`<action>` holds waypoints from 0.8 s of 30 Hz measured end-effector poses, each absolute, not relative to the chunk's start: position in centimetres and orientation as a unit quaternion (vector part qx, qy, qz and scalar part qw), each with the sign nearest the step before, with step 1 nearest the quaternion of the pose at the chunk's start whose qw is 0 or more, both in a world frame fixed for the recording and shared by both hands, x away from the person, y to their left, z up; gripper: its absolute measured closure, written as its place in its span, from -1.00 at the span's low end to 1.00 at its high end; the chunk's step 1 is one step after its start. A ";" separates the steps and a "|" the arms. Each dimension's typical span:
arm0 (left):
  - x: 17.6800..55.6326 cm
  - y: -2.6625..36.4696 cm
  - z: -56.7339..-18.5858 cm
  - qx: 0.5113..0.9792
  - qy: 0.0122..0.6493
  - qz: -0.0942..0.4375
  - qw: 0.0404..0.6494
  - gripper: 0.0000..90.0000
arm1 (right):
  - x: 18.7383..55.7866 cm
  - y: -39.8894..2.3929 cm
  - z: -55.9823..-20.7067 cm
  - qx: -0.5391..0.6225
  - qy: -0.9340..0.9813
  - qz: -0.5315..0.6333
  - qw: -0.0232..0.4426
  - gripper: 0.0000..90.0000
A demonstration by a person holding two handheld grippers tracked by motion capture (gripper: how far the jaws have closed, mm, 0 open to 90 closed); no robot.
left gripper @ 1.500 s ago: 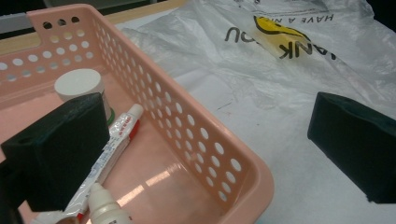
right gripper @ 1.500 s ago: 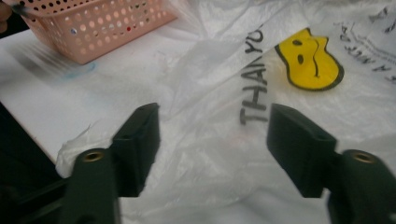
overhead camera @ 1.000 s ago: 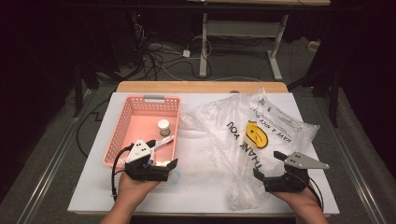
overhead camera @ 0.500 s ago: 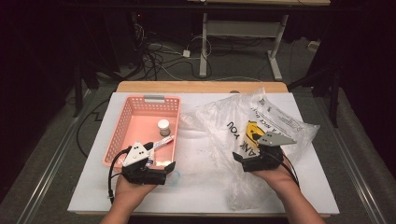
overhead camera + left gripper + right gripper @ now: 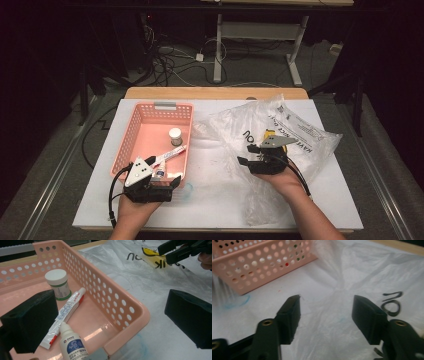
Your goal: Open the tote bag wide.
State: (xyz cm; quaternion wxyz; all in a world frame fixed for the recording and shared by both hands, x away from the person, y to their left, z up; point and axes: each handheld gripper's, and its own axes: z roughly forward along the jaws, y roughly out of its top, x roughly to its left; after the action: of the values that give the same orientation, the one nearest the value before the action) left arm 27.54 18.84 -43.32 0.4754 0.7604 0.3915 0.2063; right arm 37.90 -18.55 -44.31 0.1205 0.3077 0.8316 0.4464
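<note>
A: Right gripper (image 5: 248, 156) slid in from the table's right edge onto the crinkled clear plastic bag with black lettering and yellow smiley (image 5: 295, 131); its jaws have just been closing, now half apart, not pinching.

B: Bag relative to the jaws?

A: Film lies flat under and between them (image 5: 325, 315), on the white table (image 5: 210, 200); the bag's bunched neck sits just ahead of the tips.

B: Left gripper (image 5: 168, 184)?

A: Same spot, jaws wide, straddling the near corner of the pink perforated plastic basket (image 5: 130, 315). Nothing gripped.
</note>
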 end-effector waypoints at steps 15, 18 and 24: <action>27.2 18.6 -43.5 0.768 0.381 0.202 0.474 -1.00 | 37.5 -16.9 -47.6 0.290 0.888 0.342 0.103 -0.30; 27.3 18.6 -43.5 0.769 0.380 0.202 0.473 -1.00 | 37.5 -16.8 -47.9 0.290 0.890 0.334 0.109 -0.29; 27.3 18.5 -43.6 0.770 0.379 0.200 0.473 -1.00 | 37.4 -17.4 -48.0 0.298 0.882 0.344 0.126 0.09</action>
State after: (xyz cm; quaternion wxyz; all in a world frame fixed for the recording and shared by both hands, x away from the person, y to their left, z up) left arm 27.34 18.51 -43.61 0.4725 0.7701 0.3793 0.1997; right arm 37.40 -17.42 -48.03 0.1260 0.2977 0.8817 0.3436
